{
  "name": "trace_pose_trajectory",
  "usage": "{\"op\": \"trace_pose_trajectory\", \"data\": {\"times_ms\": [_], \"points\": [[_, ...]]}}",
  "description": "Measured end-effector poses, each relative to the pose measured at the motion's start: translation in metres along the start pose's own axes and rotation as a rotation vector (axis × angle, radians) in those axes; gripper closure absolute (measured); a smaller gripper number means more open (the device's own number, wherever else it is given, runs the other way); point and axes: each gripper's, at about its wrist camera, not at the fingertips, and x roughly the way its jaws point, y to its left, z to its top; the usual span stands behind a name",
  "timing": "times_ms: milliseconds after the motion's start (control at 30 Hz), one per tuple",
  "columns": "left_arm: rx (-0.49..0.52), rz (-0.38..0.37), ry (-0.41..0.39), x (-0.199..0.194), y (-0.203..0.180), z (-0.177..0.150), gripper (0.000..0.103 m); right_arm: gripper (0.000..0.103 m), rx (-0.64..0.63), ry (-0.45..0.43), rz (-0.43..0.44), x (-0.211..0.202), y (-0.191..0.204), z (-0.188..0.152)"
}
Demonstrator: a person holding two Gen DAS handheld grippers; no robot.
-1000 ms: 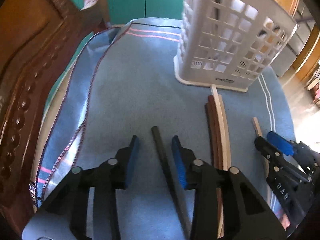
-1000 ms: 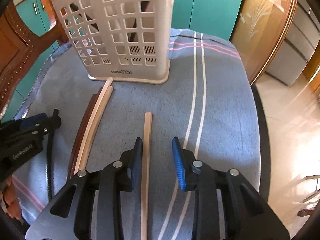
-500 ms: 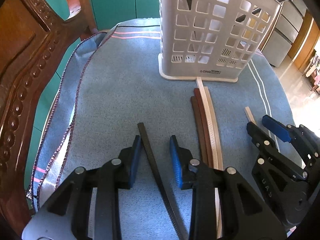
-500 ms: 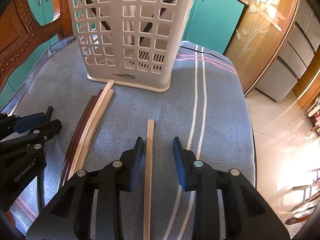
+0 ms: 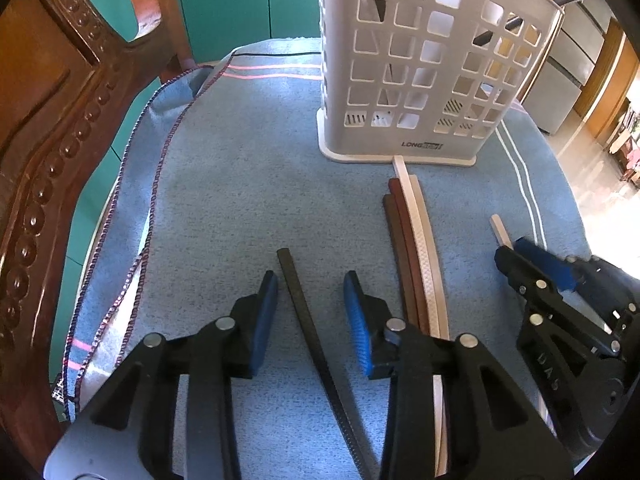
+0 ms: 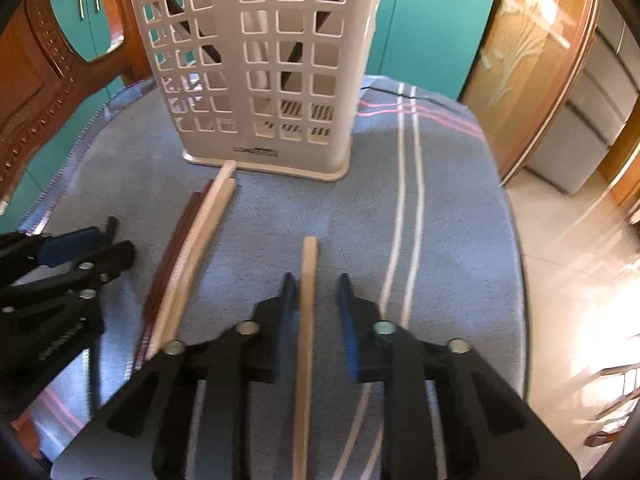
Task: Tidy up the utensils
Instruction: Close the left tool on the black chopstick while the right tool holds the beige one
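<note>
- A carved wooden chair (image 5: 52, 128) is seen at the far left, beside the bench (image 5: 240, 184), which is covered by a blue cloth.
- The left gripper (image 5: 310, 304) is held low over the near left of the bench, its fingers (image 5: 264, 320) standing moderately apart on either side of a black chopstick (image 5: 304, 312); neither pad is seen touching it, so it is judged not yet gripped.
- Just right of that, a bundle of chopsticks (image 5: 412, 248), two dark brown and two pale, is left lying side by side, with its far end touching the base of the holder.
- The white slotted utensil holder (image 5: 420, 72) stands upright at the far middle of the bench. Dark slanted sticks are seen through its holes, so some pieces are judged already stowed; how many cannot be told.
- The right gripper (image 6: 318, 300) is set over a single light wooden chopstick (image 6: 308, 300) at the near right. Its jaws have just been closing, with the stick between them. The left pad lies against the stick, while a narrow gap shows at the right pad, so a firm hold cannot be confirmed; the frame is blurred.
- By this reading, six chopsticks remain on the cloth: two under the grippers and four untouched. The task is judged partly done, with lifting and dropping into the holder still ahead.
</note>
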Motion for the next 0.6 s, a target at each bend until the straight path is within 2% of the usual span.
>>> {"op": "trace_pose_trajectory", "data": {"times_ms": [33,67,100,133,233,433,600], "points": [[-0.001,-0.003,-0.001,0.000,0.002,0.001,0.078,0.095,0.004,0.004,0.017,0.000,-0.001,0.001],[-0.004,-0.006,-0.002,0.001,0.003,0.001,0.082,0.096,0.007,0.003,0.025,-0.001,-0.002,0.001],[-0.008,-0.009,-0.003,0.001,0.005,0.001,0.090,0.097,0.024,0.001,0.032,-0.001,-0.003,0.001],[-0.017,-0.017,-0.004,0.001,0.008,0.002,0.092,0.097,0.037,0.001,0.042,-0.001,-0.006,0.001],[-0.057,-0.067,-0.003,-0.001,0.013,0.004,0.094,0.097,0.080,0.002,0.086,-0.003,-0.015,0.003],[-0.022,-0.087,-0.094,-0.034,0.005,0.003,0.096,0.097,0.094,-0.084,0.127,-0.033,-0.026,0.005],[0.024,-0.042,-0.221,-0.081,-0.003,0.003,0.096,0.097,0.138,-0.199,0.179,-0.082,-0.040,0.004]]}}
